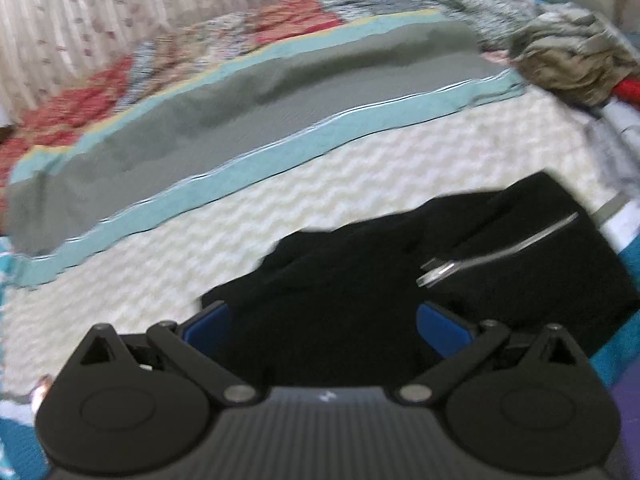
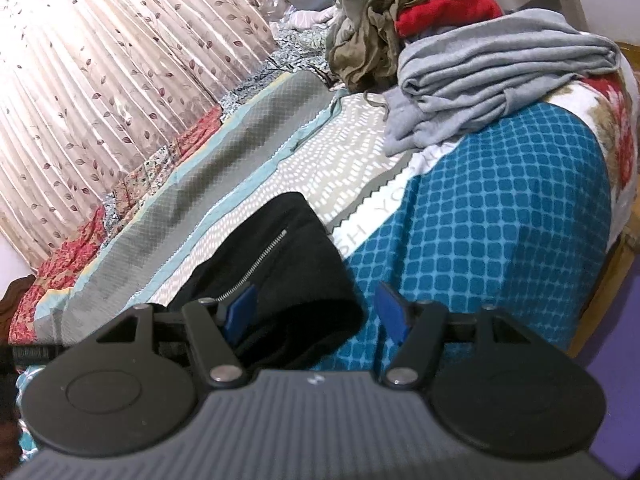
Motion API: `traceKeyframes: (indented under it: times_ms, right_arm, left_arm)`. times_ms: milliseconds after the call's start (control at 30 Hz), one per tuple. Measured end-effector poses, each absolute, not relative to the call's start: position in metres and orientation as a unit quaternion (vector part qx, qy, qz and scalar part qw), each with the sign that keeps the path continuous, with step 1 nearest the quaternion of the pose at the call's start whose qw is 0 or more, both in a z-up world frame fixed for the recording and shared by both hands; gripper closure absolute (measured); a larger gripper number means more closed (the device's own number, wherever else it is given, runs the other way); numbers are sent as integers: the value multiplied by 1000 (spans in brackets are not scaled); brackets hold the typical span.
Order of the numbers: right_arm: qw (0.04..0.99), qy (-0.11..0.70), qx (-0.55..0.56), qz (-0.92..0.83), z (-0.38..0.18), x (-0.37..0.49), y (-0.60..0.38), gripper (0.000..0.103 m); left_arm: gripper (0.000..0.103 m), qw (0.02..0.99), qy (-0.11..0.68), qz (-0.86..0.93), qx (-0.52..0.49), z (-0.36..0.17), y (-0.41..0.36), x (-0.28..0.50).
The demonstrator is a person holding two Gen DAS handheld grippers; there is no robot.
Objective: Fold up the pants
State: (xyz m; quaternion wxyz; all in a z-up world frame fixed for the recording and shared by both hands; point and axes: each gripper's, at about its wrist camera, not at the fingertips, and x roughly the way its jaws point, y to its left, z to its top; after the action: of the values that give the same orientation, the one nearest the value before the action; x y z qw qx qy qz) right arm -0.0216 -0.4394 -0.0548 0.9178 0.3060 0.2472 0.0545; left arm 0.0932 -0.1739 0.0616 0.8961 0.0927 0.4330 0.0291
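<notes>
Your black pants (image 2: 276, 264) lie bunched on the bed (image 2: 344, 160), at its near edge by the blue checked blanket (image 2: 492, 232). Your left gripper (image 1: 324, 320) stands wide with the dark cloth bulging between its fingers; grip uncertain. Your right gripper (image 2: 316, 312) stands wide, the waistband between its fingers, pads not pressing.

Black pants (image 2: 276, 264) with a silver zipper (image 2: 256, 258) lie on white-and-grey zigzag bedding (image 2: 340, 164), a teal checked blanket (image 2: 500, 208) right, grey (image 2: 500, 68) and red (image 2: 444, 10) clothes far, a pink leaf-print curtain (image 2: 100, 80) left.
</notes>
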Motion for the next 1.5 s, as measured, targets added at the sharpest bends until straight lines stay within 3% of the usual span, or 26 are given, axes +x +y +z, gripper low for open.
traceKeyframes:
  times_ms: [233, 367, 667, 833, 900, 1000, 1067, 1100, 1133, 1200, 1233, 1267, 1300, 1333, 1400, 1433, 1500]
  right_arm:
    - [923, 242, 293, 62, -59, -6, -444, 34]
    - [919, 250, 298, 68, -65, 1, -448, 34]
    - [923, 258, 274, 80, -71, 11, -446, 35]
    - [937, 234, 250, 72, -66, 6, -443, 37]
    - [943, 222, 237, 71, -63, 4, -441, 37]
    - [940, 242, 228, 80, -69, 14, -437, 37]
    - [928, 274, 236, 86, -78, 24, -436, 52]
    - [923, 283, 238, 102, -79, 27, -434, 74]
    - [923, 287, 233, 109, -77, 26, -430, 76]
    - [930, 269, 217, 121, -67, 20, -424, 81]
    - [934, 255, 215, 127, -60, 15, -421, 82]
    - [939, 240, 209, 133, -53, 9, -418, 82]
    - [943, 229, 196, 139, -46, 5, -412, 82]
    - [947, 220, 182, 146, -40, 1, -405, 82]
    - [953, 206, 152, 159, -30, -6, -390, 83]
    - [958, 201, 133, 157, -26, -10, -381, 83]
    - [959, 196, 116, 167, -23, -13, -372, 83]
  left_arm:
    - [6, 880, 463, -93, 42, 77, -237, 153]
    - [17, 857, 493, -139, 59, 66, -293, 181]
    - [14, 815, 557, -133, 89, 8, -365, 222]
    - [12, 795, 593, -92, 84, -26, -359, 227]
    - [17, 796, 595, -89, 64, -29, -352, 228]
    - [36, 799, 592, -93, 48, -23, -347, 227]
    - [50, 802, 586, -103, 48, -18, -347, 223]
    - [53, 804, 583, -108, 48, -15, -347, 220]
    - [55, 805, 581, -113, 43, -12, -346, 217]
    - [52, 804, 582, -124, 30, -7, -343, 213]
    - [40, 801, 584, -128, 19, -5, -340, 211]
    - [17, 797, 589, -131, 8, -3, -339, 210]
    - [9, 793, 594, -135, -3, -1, -336, 208]
    - [4, 794, 591, -139, -8, 2, -336, 205]
    - [4, 800, 582, -147, 13, 9, -340, 201]
    - [11, 805, 575, -146, 25, 14, -341, 198]
    - [43, 805, 572, -147, 52, 19, -336, 193]
